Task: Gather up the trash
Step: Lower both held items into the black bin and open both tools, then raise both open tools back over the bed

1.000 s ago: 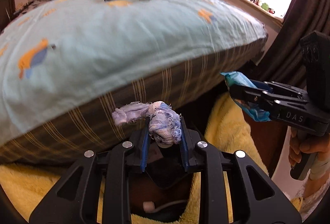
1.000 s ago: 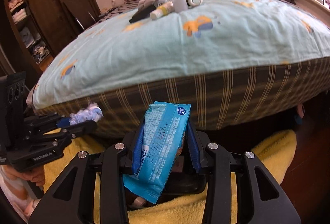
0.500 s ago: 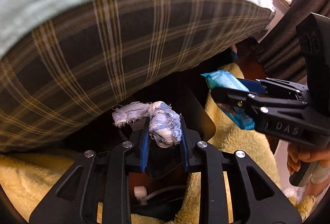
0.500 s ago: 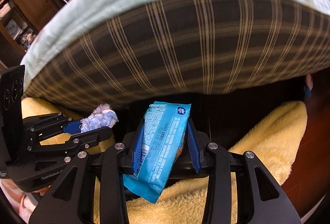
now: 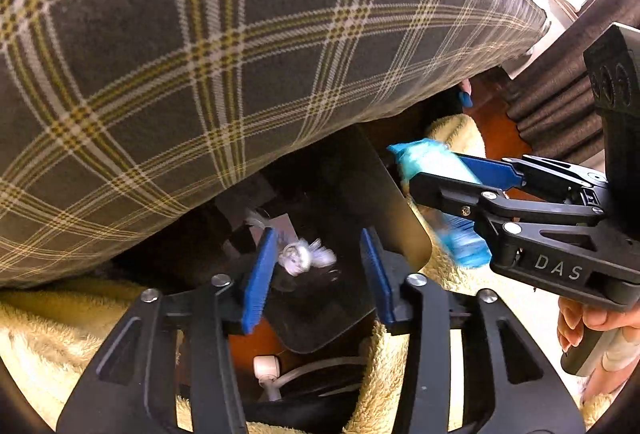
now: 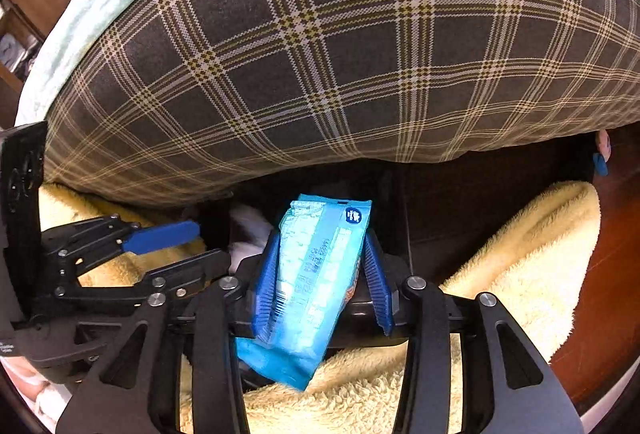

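Observation:
My left gripper [image 5: 316,270] is open over a dark bin [image 5: 380,194] that stands beside the bed. A frayed white-blue rag wad [image 5: 304,256] is loose between its fingers, blurred, inside the bin's mouth. My right gripper [image 6: 322,270] stands wider, with a light blue snack wrapper [image 6: 312,286] between its pads, blurred; it shows at the right of the left wrist view [image 5: 432,162], at the bin's rim. The open left gripper shows in the right wrist view [image 6: 180,246].
The plaid side of the mattress [image 5: 240,54] hangs close above both grippers. A yellow fluffy blanket [image 6: 520,254] lies on the floor around the bin. A white plug and cable [image 5: 268,370] lie below the left gripper. Brown floor [image 6: 608,274] lies to the right.
Both grippers moved down and forward to the bin under the bed's edge. The left gripper opened and let go of the rag wad. The right jaws spread and the wrapper blurred.

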A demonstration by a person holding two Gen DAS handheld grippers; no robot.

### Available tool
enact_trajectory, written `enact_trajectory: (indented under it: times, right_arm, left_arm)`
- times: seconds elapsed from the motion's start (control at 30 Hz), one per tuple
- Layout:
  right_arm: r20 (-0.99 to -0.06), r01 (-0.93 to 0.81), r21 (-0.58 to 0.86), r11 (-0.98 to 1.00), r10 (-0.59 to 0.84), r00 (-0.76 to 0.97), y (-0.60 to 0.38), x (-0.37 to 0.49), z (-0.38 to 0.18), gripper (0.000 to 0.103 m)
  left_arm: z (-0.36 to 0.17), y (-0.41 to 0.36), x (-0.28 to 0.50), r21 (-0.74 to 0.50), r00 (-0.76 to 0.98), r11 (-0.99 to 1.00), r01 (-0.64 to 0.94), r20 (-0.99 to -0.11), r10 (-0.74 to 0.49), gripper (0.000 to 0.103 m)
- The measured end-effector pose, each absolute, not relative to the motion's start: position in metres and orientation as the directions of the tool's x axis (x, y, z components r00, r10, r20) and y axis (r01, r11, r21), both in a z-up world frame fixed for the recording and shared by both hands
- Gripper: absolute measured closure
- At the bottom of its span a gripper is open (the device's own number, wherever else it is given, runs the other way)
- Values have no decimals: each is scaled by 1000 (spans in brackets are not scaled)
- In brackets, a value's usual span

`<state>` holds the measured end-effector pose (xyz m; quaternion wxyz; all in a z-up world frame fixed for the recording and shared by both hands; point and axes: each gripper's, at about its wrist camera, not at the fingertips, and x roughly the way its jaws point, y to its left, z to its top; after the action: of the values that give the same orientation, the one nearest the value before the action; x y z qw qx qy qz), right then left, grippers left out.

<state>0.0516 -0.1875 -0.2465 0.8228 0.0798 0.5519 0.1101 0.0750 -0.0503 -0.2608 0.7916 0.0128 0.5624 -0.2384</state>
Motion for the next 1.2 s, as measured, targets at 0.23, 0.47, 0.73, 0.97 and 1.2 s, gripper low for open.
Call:
enact_trajectory:
  times: [0.23,0.47,0.73,0.97,1.2]
  right_arm:
    - [-876,-58,251,966,252,412,-207,56,-231,40]
    - [-810,-47,285,957,267,523,-227,56,-191,20]
    - [-694,-102,242,965,246,677,-237,64,-115,14]
    - [-643,-144,210,967,248,725,-231,106,-81,14]
    - [-654,-174,195,965,260,710,-218,159,-79,14]
  left_arm:
    - [-247,-44,69,-187,313,897,399,-892,-326,49]
    - [-205,-41,57,-136,406,888,439,-851,-331,23]
    - [-135,-28,55,-107,535,891,440,-766,-356,8]
    - [-104,-13,77,-38,622,917,396,-723,-299,8]
    - [-93,-3,123,-43,629,935,353,-729,-270,8]
